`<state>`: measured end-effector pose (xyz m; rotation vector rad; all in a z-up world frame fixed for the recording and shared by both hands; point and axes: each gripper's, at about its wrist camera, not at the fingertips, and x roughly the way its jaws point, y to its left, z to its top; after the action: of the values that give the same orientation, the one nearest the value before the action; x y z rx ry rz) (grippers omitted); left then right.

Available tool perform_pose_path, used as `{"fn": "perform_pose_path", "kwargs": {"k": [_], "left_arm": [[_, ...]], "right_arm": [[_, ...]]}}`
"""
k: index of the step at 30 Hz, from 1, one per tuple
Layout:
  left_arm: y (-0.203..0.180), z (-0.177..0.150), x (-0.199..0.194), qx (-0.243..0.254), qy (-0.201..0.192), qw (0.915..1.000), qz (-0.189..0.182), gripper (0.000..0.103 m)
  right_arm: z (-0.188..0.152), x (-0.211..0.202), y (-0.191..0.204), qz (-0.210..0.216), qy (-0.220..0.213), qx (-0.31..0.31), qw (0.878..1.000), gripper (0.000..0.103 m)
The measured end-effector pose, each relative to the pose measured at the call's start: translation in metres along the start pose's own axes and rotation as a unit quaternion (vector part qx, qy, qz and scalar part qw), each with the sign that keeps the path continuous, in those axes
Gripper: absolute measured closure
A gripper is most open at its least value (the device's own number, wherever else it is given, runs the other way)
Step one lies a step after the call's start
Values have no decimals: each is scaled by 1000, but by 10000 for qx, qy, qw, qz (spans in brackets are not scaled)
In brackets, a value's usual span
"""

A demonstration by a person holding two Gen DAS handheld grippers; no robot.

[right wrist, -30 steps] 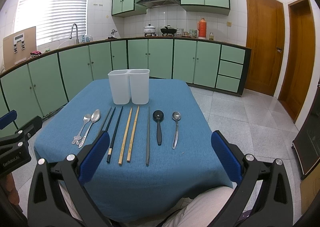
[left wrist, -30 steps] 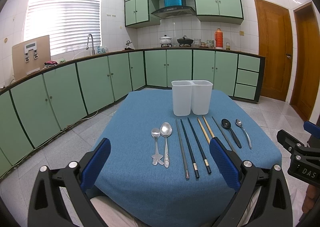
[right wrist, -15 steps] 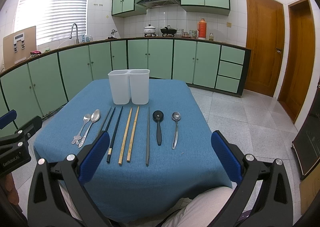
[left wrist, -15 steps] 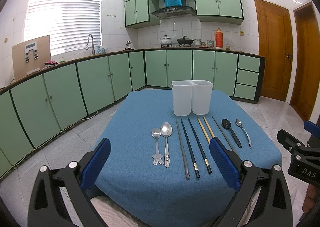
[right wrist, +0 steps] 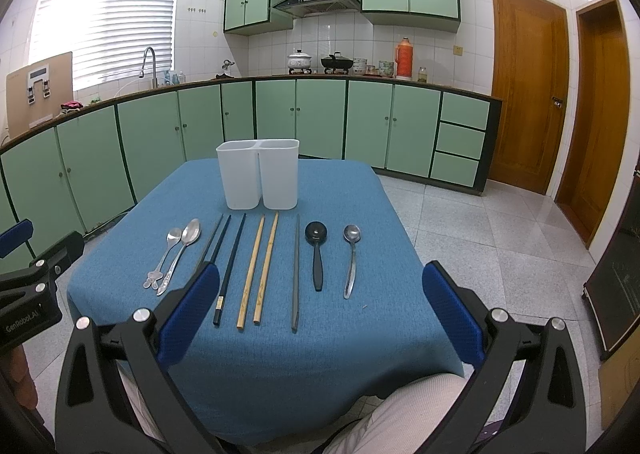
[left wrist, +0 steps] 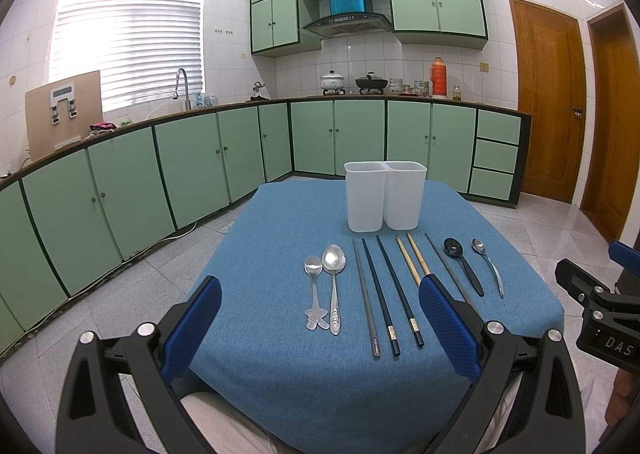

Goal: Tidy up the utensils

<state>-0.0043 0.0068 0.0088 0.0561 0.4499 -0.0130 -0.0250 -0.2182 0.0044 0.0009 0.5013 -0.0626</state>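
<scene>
— Kitchen setting; state of the desk?
— Blue-clothed. Utensils lie in a row ahead of both grippers: spoons, dark chopsticks, wooden chopsticks, black spoon. Beyond them stands a white two-compartment holder.
— Grippers?
— Left gripper and right gripper both spread wide, holding nothing, short of the row.

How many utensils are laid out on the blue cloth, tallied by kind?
Spoons: 4 (three metal, one black)
Chopsticks: 6 (two wooden, two dark, two grey)
Total: 10
</scene>
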Motion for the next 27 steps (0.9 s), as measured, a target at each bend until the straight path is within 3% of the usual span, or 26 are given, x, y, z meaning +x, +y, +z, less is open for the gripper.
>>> {"fn": "perform_pose_path", "kwargs": {"k": [14,23,27], "left_arm": [[5,3,-3,-11,28,10000,4,6],[11,-2,22,-128,176,9997,67,6],[27,0,49,-297,440,9984,170,6]], "right_arm": [[5,3,-3,-11,17,5,10000,5],[7,16,-9,-149,111,-33,9998,5],[11,38,-16,-294,170,-9,9994,5]]}}
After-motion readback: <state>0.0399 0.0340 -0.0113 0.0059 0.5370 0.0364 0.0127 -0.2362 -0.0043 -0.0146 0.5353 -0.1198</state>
